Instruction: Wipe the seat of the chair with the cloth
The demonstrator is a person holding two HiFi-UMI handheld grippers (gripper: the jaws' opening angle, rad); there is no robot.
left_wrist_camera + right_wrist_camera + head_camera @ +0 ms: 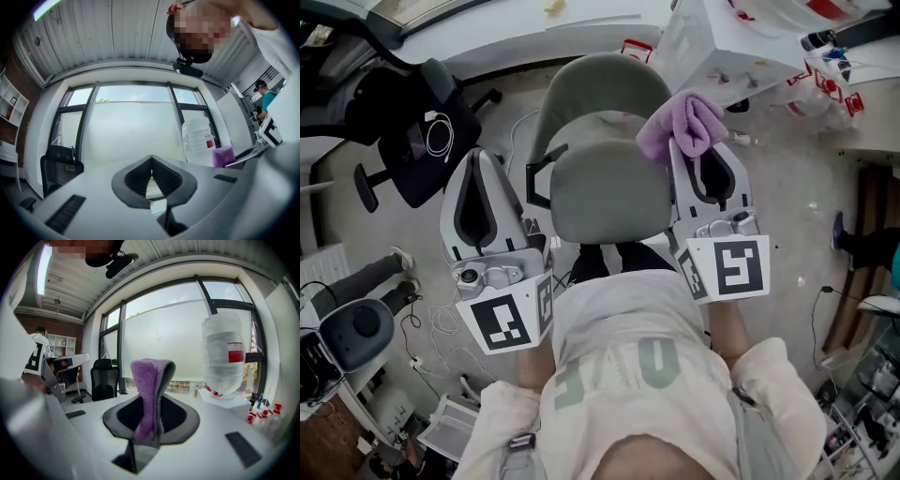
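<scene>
Head view looks down on a grey chair (605, 141) in the middle. Its seat (595, 89) is round and smooth, at 12 o'clock. Its backrest (609, 192) is a soft, round-cornered pad just below the seat in the picture. The floor (787, 187) around it is pale and speckled.

The right gripper (698, 150) is at 3 o'clock from the backrest. It is squeezed tight on the cloth (680, 127). The cloth is purple and fluffy, like a little towel. It bunches up in a puffy lump at the gripper's tips, at 1 o'clock from the backrest, over the right edge of the seat. I cannot tell if it touches the seat.

In the right gripper view the cloth is folded in two. It stands up tall between the dark, ridged pads, and its top curls over. At 2 o'clock stands a big jug (222, 357), round and wrapped in shiny plastic with a red label. Behind it is a wide window (168, 338) with milky glass.

The left gripper (478, 155) is at 9 o'clock from the backrest. Its jaws are pressed together with nothing between them, and only a thin line of light shows. A black office chair (427, 150) sits at 10 o'clock.
</scene>
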